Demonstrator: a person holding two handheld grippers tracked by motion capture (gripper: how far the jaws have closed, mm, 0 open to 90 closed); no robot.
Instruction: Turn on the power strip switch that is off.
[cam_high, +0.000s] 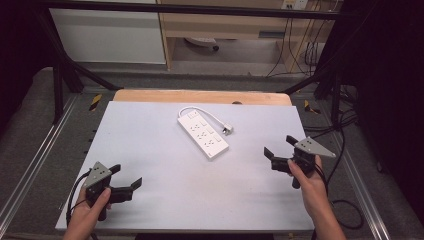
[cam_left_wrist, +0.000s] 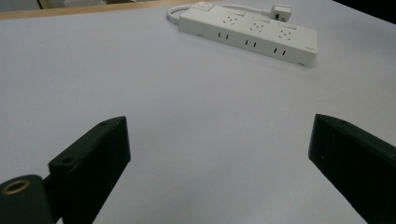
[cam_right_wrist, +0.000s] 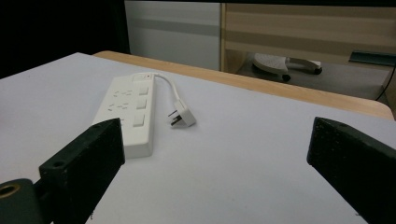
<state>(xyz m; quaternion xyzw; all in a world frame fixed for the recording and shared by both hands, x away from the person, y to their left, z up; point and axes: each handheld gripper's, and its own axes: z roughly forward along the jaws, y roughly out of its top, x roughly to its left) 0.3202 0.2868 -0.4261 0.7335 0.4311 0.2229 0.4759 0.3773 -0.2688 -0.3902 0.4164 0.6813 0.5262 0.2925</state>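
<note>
A white power strip (cam_high: 202, 133) lies at an angle in the middle of the white table top (cam_high: 150, 150), with its short cable curling round to a plug (cam_high: 227, 129) beside it. My left gripper (cam_high: 125, 177) is held low at the front left, open, nothing between its jaws. At the right edge my right gripper (cam_high: 280, 146) is open too and holds nothing. The left gripper view has the power strip (cam_left_wrist: 250, 31) far ahead of the left gripper (cam_left_wrist: 219, 158). In the right gripper view the power strip (cam_right_wrist: 126, 112) and plug (cam_right_wrist: 181, 116) lie just beyond the right gripper (cam_right_wrist: 215, 158).
A wooden strip (cam_high: 200, 96) borders the table's far edge. Black frame bars (cam_high: 65, 70) stand at both back corners, and cables (cam_high: 345, 145) trail down the right side. Behind are a white cabinet (cam_high: 107, 35) and a wooden shelf unit (cam_high: 225, 25).
</note>
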